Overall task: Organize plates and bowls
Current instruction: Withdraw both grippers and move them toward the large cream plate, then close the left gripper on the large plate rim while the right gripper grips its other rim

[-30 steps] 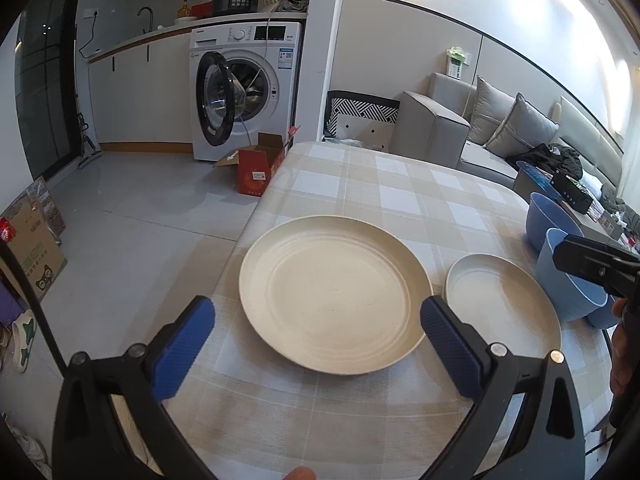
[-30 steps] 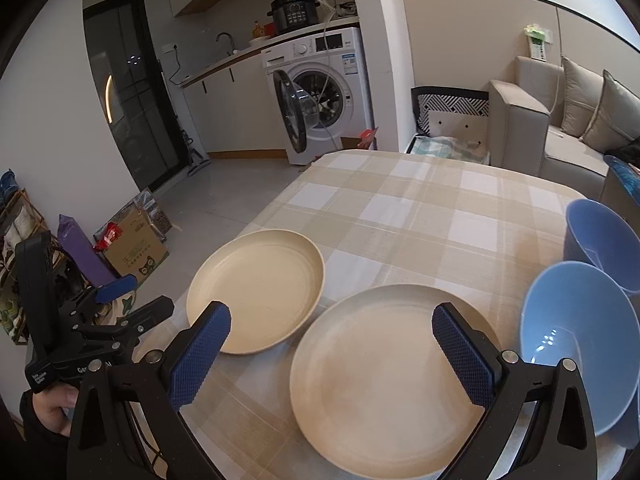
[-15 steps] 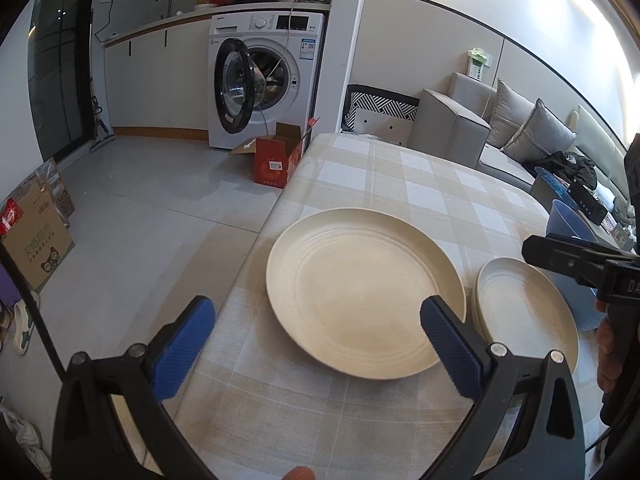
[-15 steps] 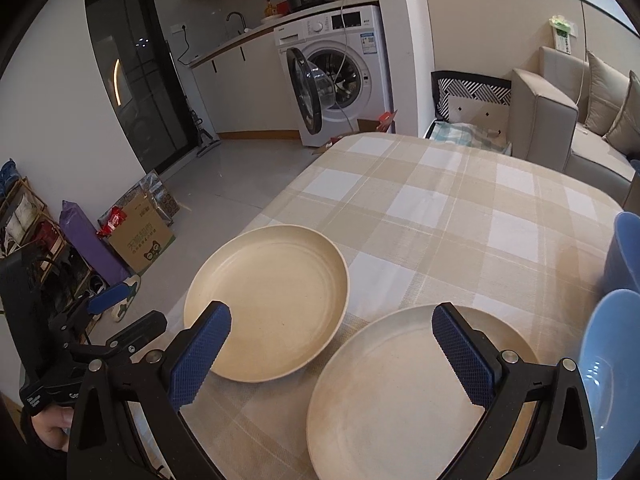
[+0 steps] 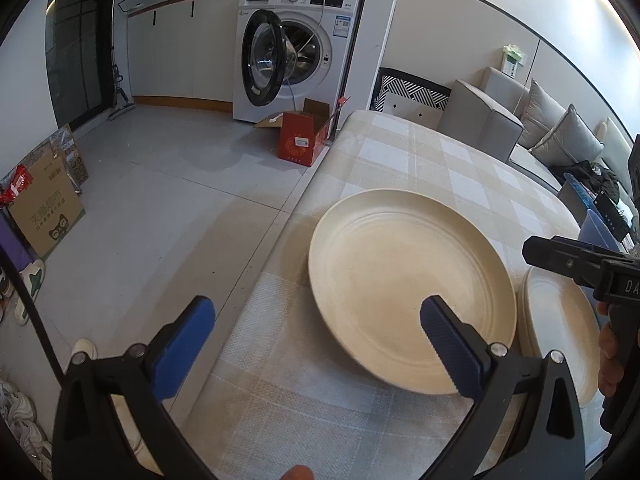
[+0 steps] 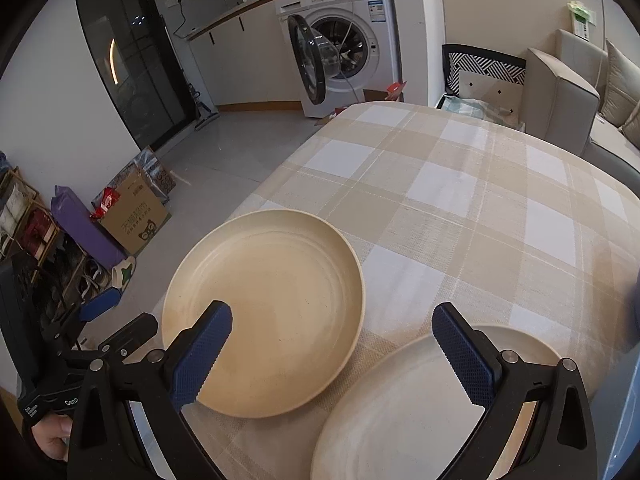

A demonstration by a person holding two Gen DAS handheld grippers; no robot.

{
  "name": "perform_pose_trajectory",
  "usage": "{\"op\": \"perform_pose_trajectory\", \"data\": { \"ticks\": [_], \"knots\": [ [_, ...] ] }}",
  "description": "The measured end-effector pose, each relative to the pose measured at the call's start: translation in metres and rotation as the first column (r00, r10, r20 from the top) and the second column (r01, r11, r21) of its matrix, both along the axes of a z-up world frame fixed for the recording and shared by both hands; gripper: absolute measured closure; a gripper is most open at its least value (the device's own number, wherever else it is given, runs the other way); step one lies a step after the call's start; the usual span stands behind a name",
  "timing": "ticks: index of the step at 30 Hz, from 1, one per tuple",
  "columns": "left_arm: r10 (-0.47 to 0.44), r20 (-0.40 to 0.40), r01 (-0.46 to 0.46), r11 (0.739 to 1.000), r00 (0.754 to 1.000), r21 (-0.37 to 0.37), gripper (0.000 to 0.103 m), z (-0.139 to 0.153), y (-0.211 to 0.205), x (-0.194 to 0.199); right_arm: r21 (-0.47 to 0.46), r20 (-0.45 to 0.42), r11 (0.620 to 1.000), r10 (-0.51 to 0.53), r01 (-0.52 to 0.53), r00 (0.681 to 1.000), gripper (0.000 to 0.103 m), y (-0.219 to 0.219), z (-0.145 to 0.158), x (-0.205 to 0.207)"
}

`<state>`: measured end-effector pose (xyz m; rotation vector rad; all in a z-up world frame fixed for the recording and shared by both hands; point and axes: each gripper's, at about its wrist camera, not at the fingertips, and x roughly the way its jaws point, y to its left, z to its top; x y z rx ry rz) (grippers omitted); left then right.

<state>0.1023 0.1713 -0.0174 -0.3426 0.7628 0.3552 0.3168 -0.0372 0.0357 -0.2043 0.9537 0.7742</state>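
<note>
Wide desk under a woven beige-and-white checked cloth, rounded at the far end. On its near left part lies the big cream plate, round, matte, with faint concentric rings and a raised rim, close to the desk's left edge. Just right of it, rims almost touching, sits a second cream plate, flatter and paler. At the far right edge a blue bowl peeks in, mostly hidden. The left hand-held gripper hovers released, jaws spread wide, its right blue ribbed pad over the big plate's near rim, its left pad out over the floor. The right hand-held gripper is released too, wide apart: left pad above the big plate, right pad above the second plate, gripping nothing.
</note>
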Motion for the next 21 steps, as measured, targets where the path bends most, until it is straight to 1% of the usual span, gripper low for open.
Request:
{"op": "perform_pose_trajectory", "data": {
  "ticks": [5,8,13,15,17,18,21],
  "knots": [
    [0.012,-0.025,-0.012,1.0,1.0,-0.002,0.0,-0.009,0.003,0.006,-0.035,-0.041,0.999,-0.007,0.006,0.999,0.002,0.011,-0.022,0.013],
    [0.016,-0.036,-0.016,1.0,0.999,0.005,0.0,-0.012,0.005,0.007,-0.049,-0.045,0.999,-0.001,-0.001,0.999,0.002,0.016,-0.03,0.017],
    [0.034,-0.055,-0.034,0.999,0.998,0.0,0.0,-0.017,0.009,0.01,-0.068,-0.056,0.998,-0.003,-0.001,0.998,0.011,0.022,-0.04,0.024],
    [0.032,-0.059,-0.033,0.999,0.998,-0.003,0.0,-0.019,0.009,0.012,-0.072,-0.06,0.997,0.0,-0.004,0.998,0.016,0.024,-0.043,0.026],
    [0.027,-0.061,-0.027,1.0,0.998,0.004,0.0,-0.019,0.008,0.013,-0.077,-0.061,0.997,-0.003,-0.001,0.998,0.018,0.024,-0.045,0.028],
    [0.024,-0.061,-0.023,1.0,0.998,0.005,0.0,-0.019,0.008,0.013,-0.078,-0.064,0.997,-0.006,0.001,0.998,0.021,0.024,-0.046,0.028],
    [0.011,-0.063,-0.011,1.0,0.998,0.001,0.001,-0.019,0.007,0.015,-0.08,-0.07,0.997,-0.003,-0.002,0.998,0.023,0.024,-0.048,0.03]
  ]
}}
